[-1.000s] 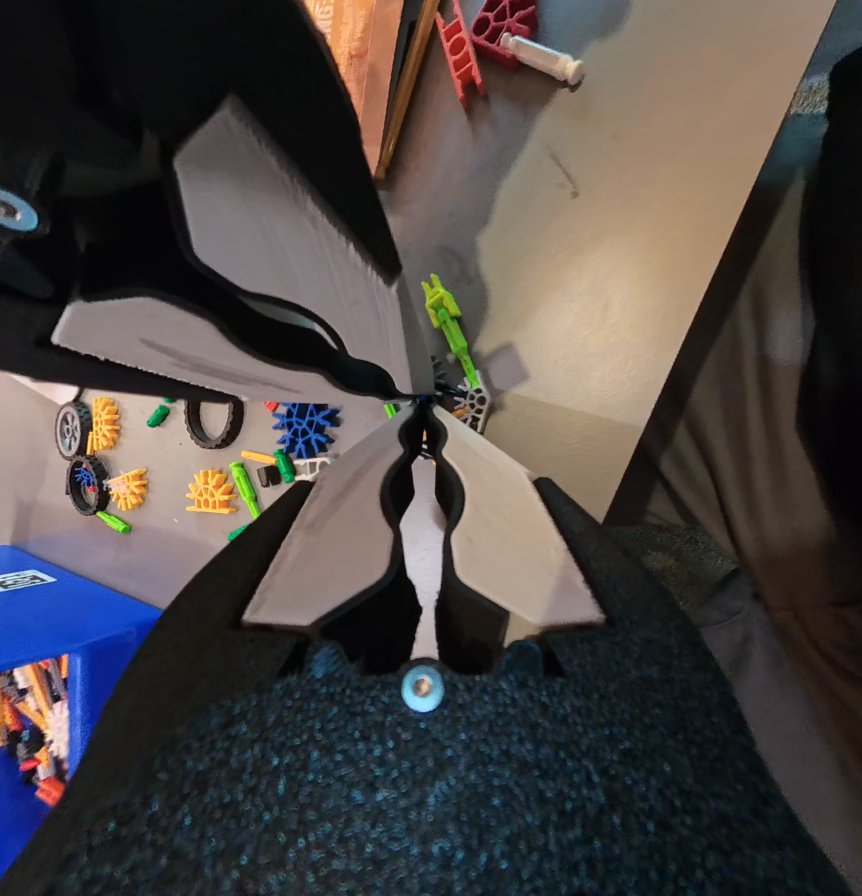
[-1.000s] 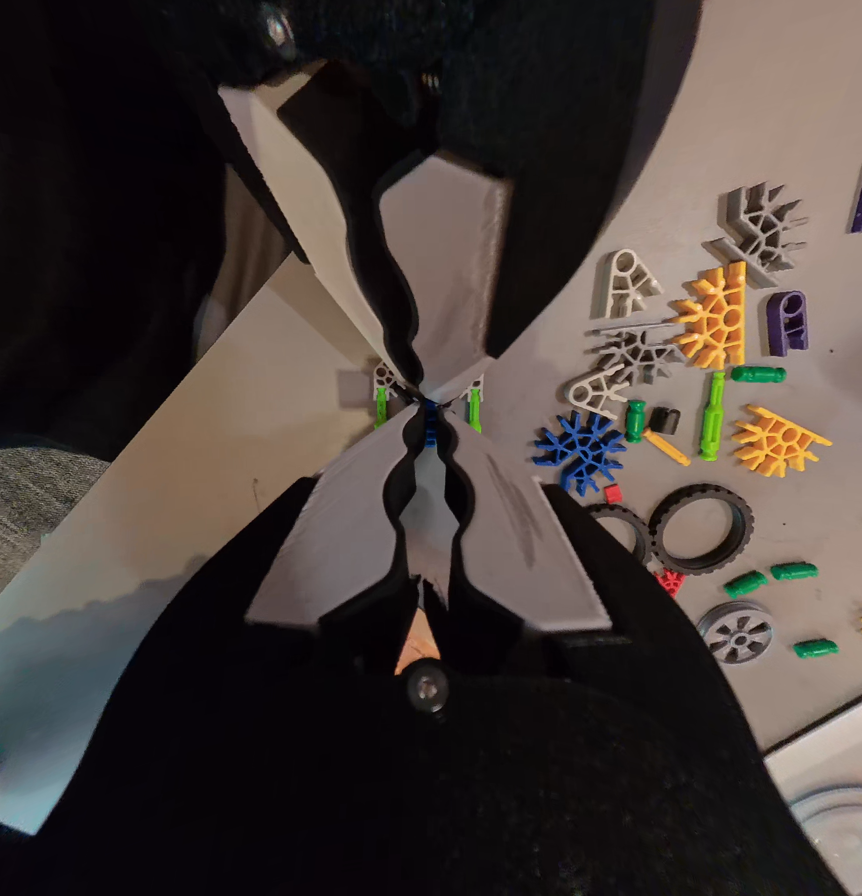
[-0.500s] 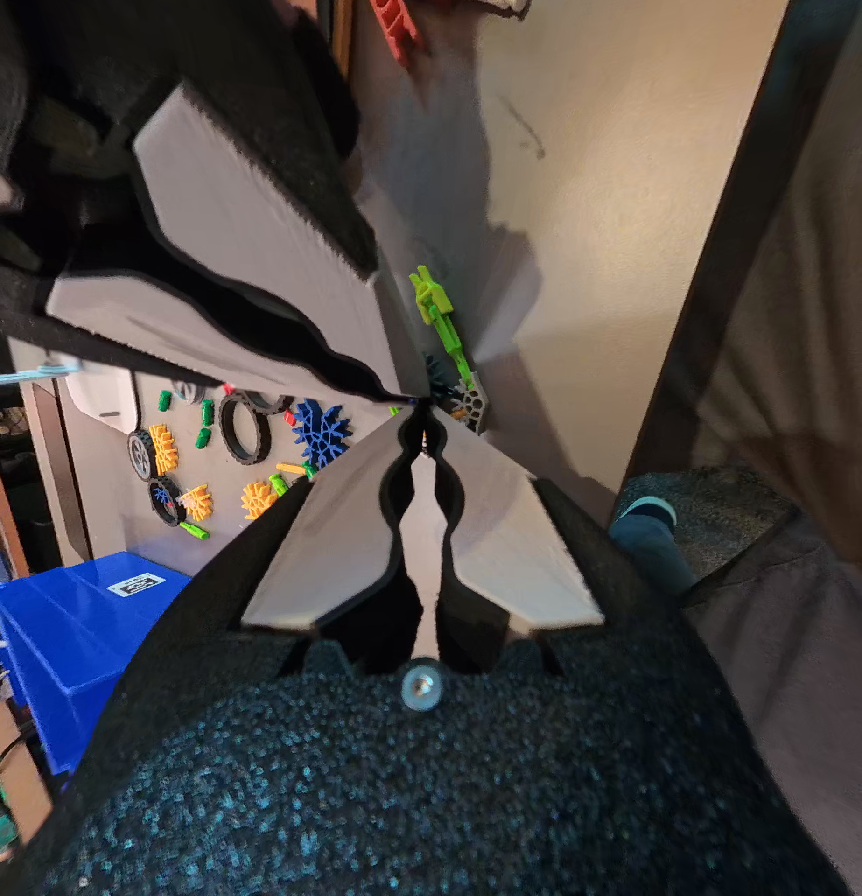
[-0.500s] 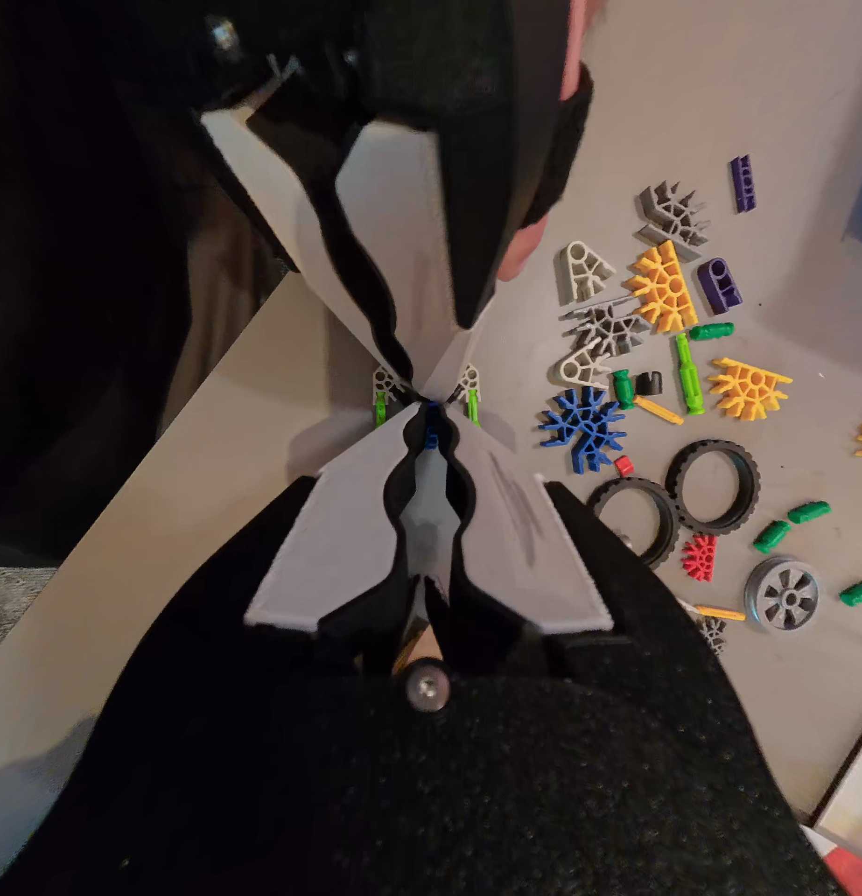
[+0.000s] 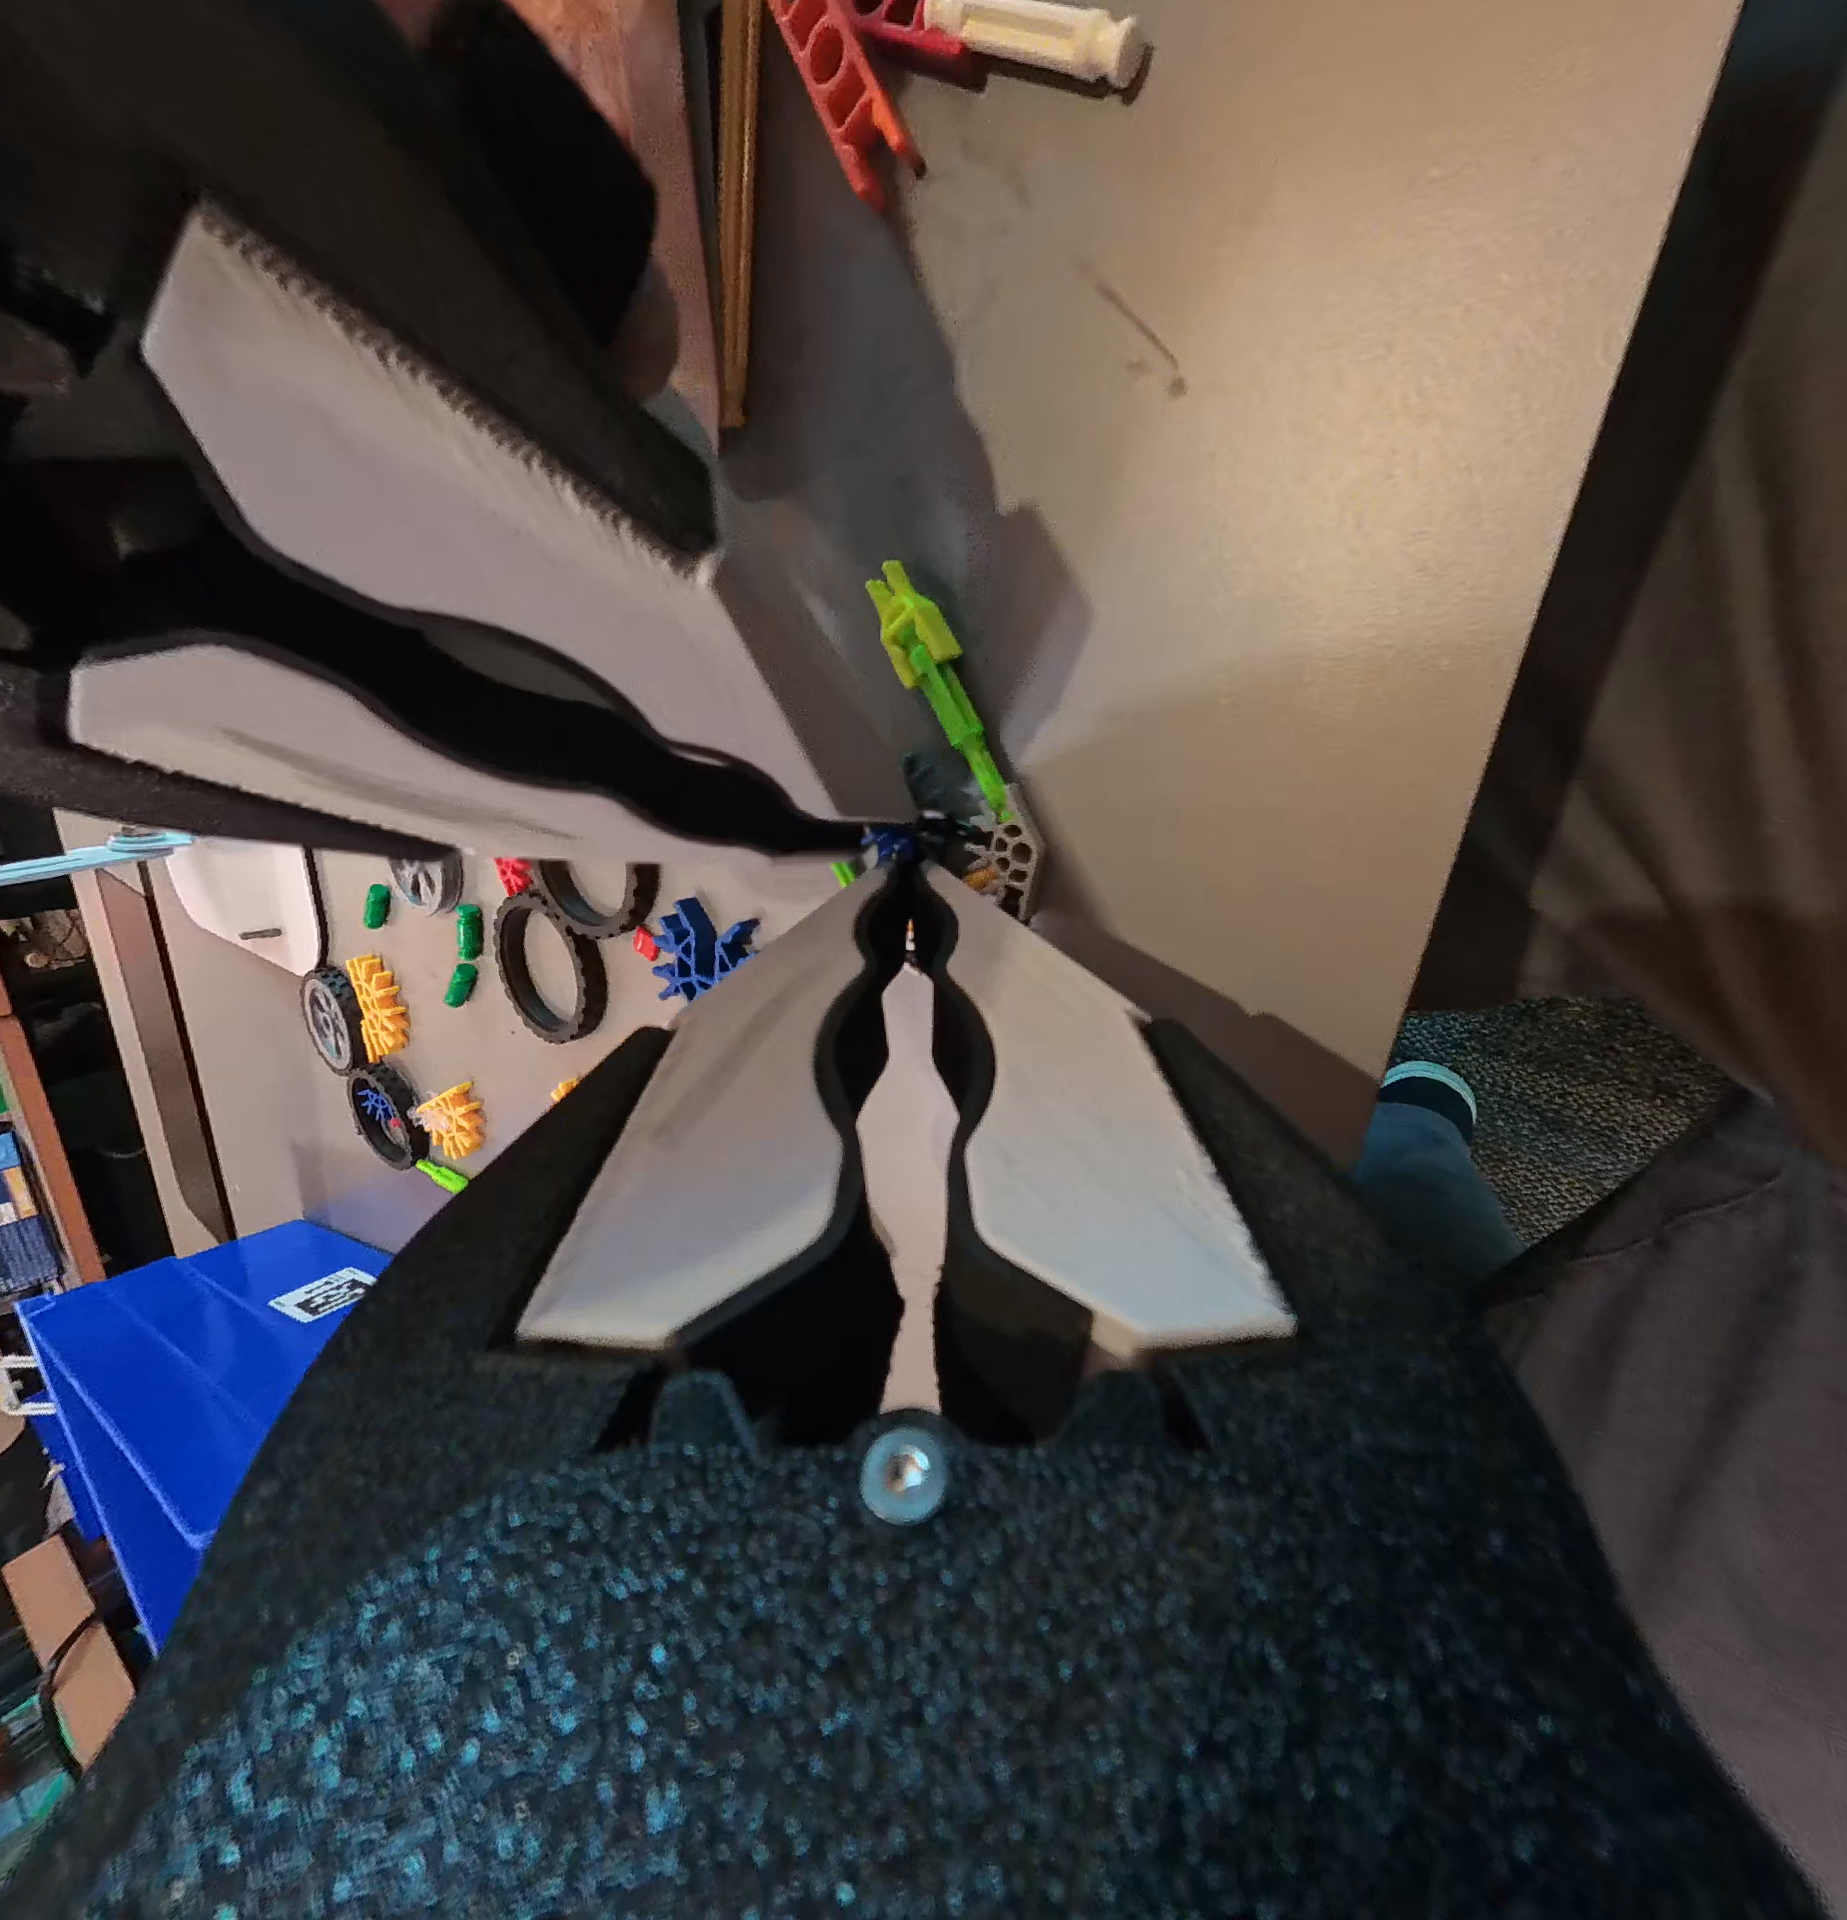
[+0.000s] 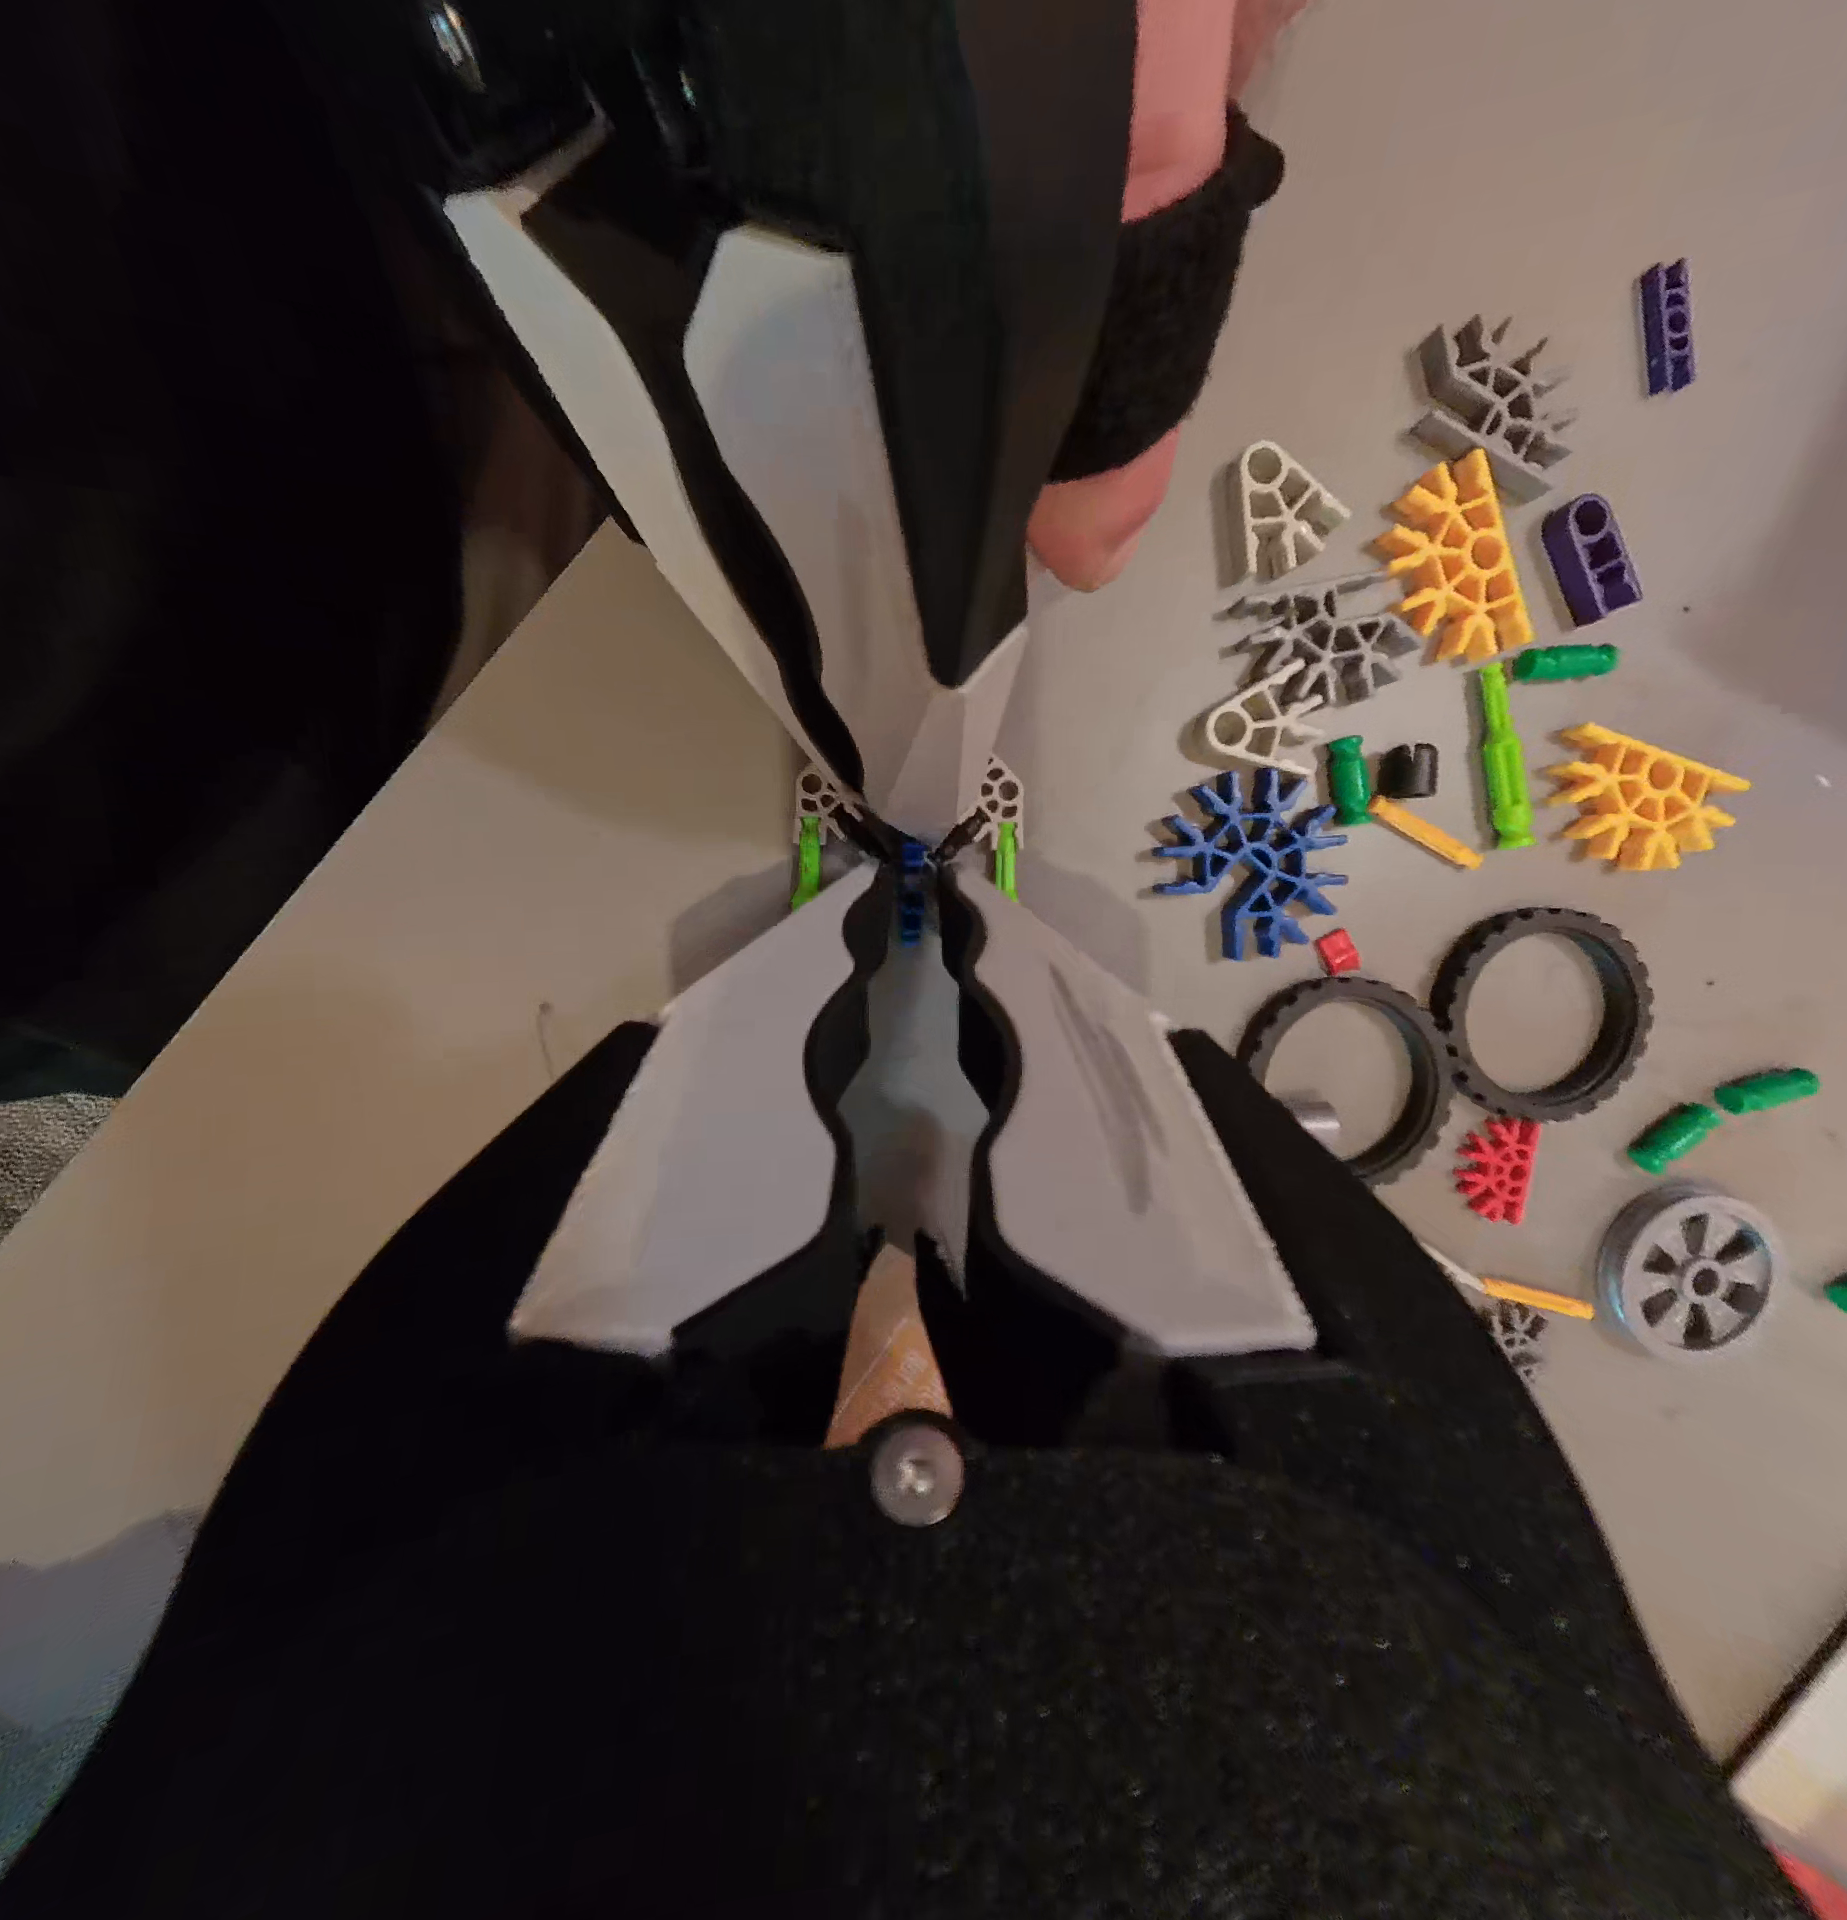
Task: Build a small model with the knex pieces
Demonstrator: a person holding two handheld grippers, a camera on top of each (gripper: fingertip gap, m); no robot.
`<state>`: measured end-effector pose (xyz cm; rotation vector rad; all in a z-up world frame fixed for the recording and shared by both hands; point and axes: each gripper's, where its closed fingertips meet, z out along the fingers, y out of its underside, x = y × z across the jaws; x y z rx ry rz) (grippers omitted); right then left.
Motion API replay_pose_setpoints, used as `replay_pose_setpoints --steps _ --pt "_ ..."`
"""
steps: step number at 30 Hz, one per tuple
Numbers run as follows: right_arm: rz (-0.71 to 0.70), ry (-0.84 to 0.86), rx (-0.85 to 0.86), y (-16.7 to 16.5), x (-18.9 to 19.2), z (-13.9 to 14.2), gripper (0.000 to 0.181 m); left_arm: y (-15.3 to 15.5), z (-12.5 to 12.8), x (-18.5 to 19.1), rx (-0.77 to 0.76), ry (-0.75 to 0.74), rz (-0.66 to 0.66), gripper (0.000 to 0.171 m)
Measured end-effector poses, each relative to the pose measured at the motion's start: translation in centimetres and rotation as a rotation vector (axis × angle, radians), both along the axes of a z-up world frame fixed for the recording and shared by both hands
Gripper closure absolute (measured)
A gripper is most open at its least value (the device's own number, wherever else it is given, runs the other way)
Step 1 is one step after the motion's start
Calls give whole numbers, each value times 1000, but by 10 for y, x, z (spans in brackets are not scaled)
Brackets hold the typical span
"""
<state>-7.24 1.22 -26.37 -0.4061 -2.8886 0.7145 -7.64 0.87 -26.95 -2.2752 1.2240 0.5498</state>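
Observation:
Both grippers meet tip to tip on one small toy build held above the pale table (image 6: 275,1091). The build has a blue connector (image 6: 911,883) in the middle, short black rods, two grey connectors (image 6: 1002,795) and green rods (image 6: 1007,857). My right gripper (image 6: 911,868) is shut on the blue connector. My left gripper (image 5: 903,883) is shut on the same build from the opposite side. In the left wrist view a green rod (image 5: 955,712) with a lime clip sticks up from a grey connector (image 5: 1007,852). The gripped spot is mostly hidden by the fingertips.
Loose pieces lie on the table: a blue snowflake connector (image 6: 1251,862), yellow fan connectors (image 6: 1454,561), black tyres (image 6: 1542,1013), a grey wheel (image 6: 1693,1283), green rods and purple pieces. A blue bin (image 5: 192,1382) stands past the table. A red piece (image 5: 836,94) and white rod (image 5: 1033,42) lie far off. The tips of both grippers are at nearly the same place.
Both grippers have stayed shut on the build while turning and rising a little together. The table pieces shifted in both views, and a hand came into the right wrist view.

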Motion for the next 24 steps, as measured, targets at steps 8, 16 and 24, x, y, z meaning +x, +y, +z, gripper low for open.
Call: replay_pose_setpoints --steps 8,16,24 --pt "28 -21 23 0 2 -2 177 0 0 0 -3 26 -11 171" --pt "-24 30 -40 1 4 -3 177 1 0 0 -21 97 -24 171" --pt "-65 158 46 1 4 -3 178 2 0 0 -12 140 -28 171"
